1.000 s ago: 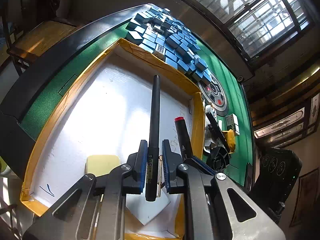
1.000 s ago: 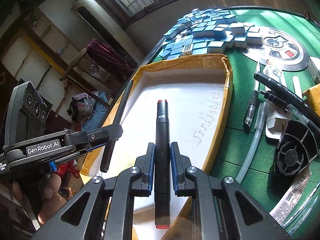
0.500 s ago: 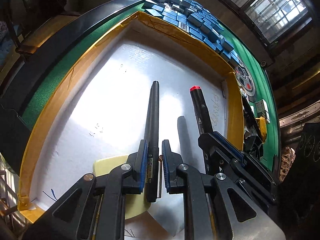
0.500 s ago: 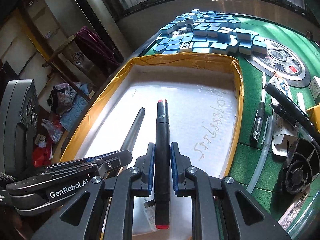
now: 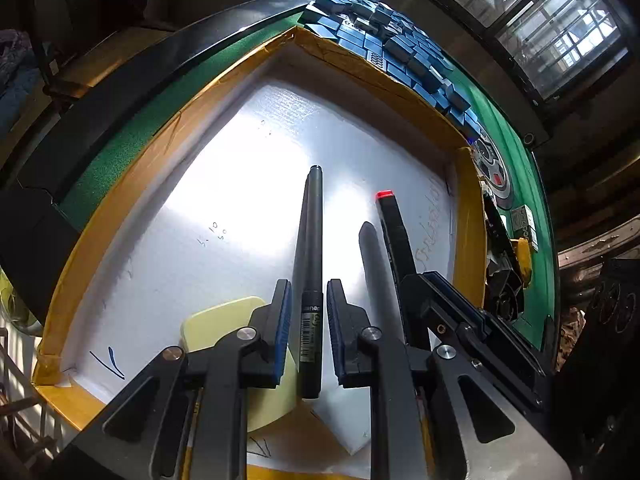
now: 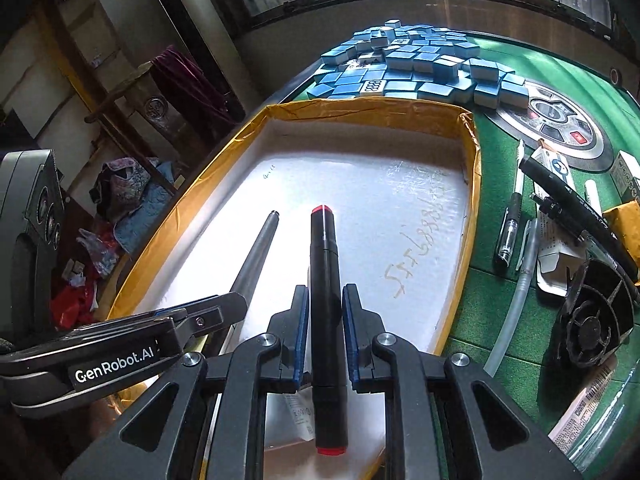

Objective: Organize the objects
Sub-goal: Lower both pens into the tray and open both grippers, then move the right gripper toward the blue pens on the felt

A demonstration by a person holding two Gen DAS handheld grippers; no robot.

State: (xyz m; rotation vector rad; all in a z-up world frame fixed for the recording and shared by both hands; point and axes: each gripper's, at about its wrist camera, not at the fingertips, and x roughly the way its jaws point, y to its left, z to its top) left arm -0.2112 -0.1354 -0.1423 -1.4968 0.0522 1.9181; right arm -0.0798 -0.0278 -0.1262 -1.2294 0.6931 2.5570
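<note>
Plainly both hands are letting go over the tray (image 5: 120, 216), a white-floored box with yellow taped walls, and that is where trouble could start: the left gripper (image 5: 307, 316) has its jaws opening, a sliver of daylight showing on either side of the grey pen (image 5: 312, 248), and the right gripper (image 6: 325, 320) is opening too, with gaps beside the black marker (image 6: 325, 280) with red ends. Both tools point steeply down at the tray floor, so I judge they may slide forward or roll once free — the round pen could run toward the marker, which lies just beside it, or toward the pale yellow pad (image 5: 208, 328) under the left jaws. The two grippers sit close together, and I would expect a knock if either one lifts carelessly. Outside the tray, on the green table (image 6: 480, 320), more pens (image 6: 506, 236), a clear tube (image 6: 508, 320) and a pile of blue tiles (image 6: 412, 68) wait. Readable writing, biggest first: "GenRobot.AI" on the left gripper's side; a scrawled run of digits on the tray floor, not clear enough to read — then small print and a barcode on the pen, too small to read
</note>
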